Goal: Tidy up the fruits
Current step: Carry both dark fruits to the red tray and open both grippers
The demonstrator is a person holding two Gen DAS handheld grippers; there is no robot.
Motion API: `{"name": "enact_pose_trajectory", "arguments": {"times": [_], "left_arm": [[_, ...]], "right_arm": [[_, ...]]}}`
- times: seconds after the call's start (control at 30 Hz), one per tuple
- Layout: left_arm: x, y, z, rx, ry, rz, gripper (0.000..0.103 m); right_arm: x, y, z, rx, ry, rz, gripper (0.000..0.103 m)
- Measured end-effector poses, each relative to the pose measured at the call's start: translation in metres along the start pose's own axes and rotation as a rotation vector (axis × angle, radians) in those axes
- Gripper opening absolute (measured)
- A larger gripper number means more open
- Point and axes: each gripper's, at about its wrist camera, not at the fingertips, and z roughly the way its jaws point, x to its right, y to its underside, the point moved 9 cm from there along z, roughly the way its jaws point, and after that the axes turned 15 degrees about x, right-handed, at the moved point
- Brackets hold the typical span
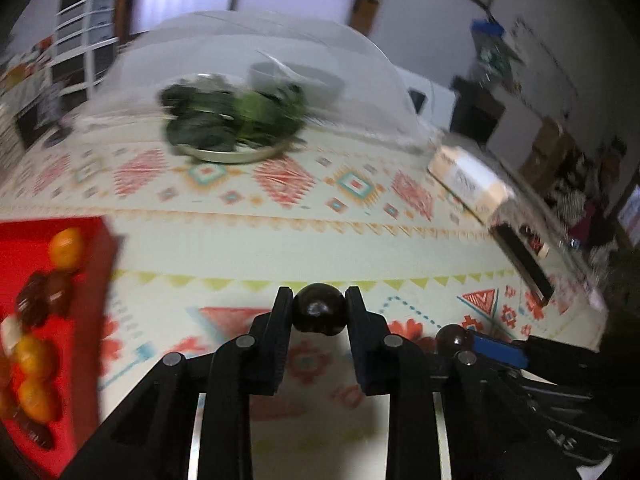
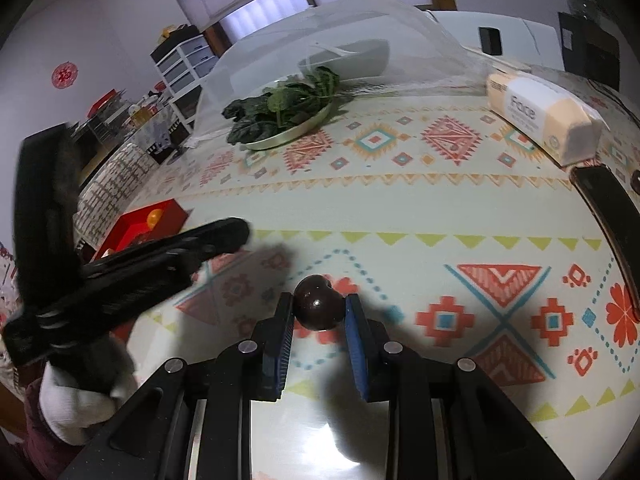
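My left gripper (image 1: pixel 319 300) is shut on a dark round fruit (image 1: pixel 319 314) and holds it above the patterned tablecloth. My right gripper (image 2: pixel 319 304) is shut on another dark round fruit (image 2: pixel 319 302); that fruit also shows in the left wrist view (image 1: pixel 453 340) beside blue pads. A red tray (image 1: pixel 86 280) at the left holds orange fruits (image 1: pixel 66 246) and dark fruits (image 1: pixel 40 300). The tray shows in the right wrist view (image 2: pixel 168 216) too, behind my left gripper's body (image 2: pixel 132 272).
A metal plate of leafy greens (image 2: pixel 280 114) stands at the back under a clear mesh cover (image 2: pixel 360 24). A tissue pack (image 2: pixel 540 116) lies at the right. A dark tray edge (image 2: pixel 612 208) runs along the right side of the table.
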Motion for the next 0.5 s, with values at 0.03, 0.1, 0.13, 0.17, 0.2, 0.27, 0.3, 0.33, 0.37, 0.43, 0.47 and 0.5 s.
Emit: {"name": "enact_pose_trajectory", "arguments": {"times": [0.03, 0.1, 0.13, 0.17, 0.2, 0.27, 0.3, 0.33, 0.37, 0.43, 0.47, 0.5], "left_arm": [[-0.011, -0.003, -0.009, 0.011, -0.01, -0.024, 0.026], [-0.039, -0.007, -0.028, 0.036, -0.045, -0.074, 0.026], [-0.052, -0.009, -0.034, 0.045, -0.063, -0.094, 0.026], [-0.067, -0.011, -0.043, 0.056, -0.084, -0.117, 0.026], [-0.084, -0.012, -0.051, 0.069, -0.109, -0.142, 0.026], [-0.12, -0.015, -0.07, 0.104, -0.164, -0.189, 0.026], [-0.133, -0.016, -0.077, 0.116, -0.183, -0.207, 0.026], [-0.149, -0.016, -0.085, 0.128, -0.205, -0.231, 0.026], [-0.161, -0.015, -0.09, 0.135, -0.218, -0.251, 0.026], [-0.185, -0.012, -0.101, 0.148, -0.239, -0.297, 0.026], [-0.195, -0.01, -0.107, 0.154, -0.248, -0.314, 0.026], [-0.203, -0.008, -0.111, 0.158, -0.253, -0.325, 0.026]], "right_arm": [[-0.008, 0.0, 0.001, -0.001, -0.01, -0.008, 0.028], [-0.023, 0.0, 0.003, -0.004, -0.03, -0.025, 0.028], [-0.033, -0.001, 0.004, -0.006, -0.042, -0.035, 0.028], [-0.043, -0.001, 0.006, -0.008, -0.054, -0.045, 0.028], [-0.053, -0.001, 0.007, -0.01, -0.068, -0.055, 0.028], [-0.076, 0.001, 0.012, -0.02, -0.099, -0.078, 0.028], [-0.087, 0.002, 0.014, -0.026, -0.114, -0.089, 0.028], [-0.1, 0.003, 0.017, -0.033, -0.13, -0.102, 0.028], [-0.11, 0.005, 0.02, -0.041, -0.144, -0.114, 0.028], [-0.138, 0.008, 0.028, -0.056, -0.174, -0.144, 0.028], [-0.147, 0.01, 0.03, -0.061, -0.181, -0.156, 0.028], [-0.158, 0.012, 0.032, -0.065, -0.192, -0.172, 0.028]]}}
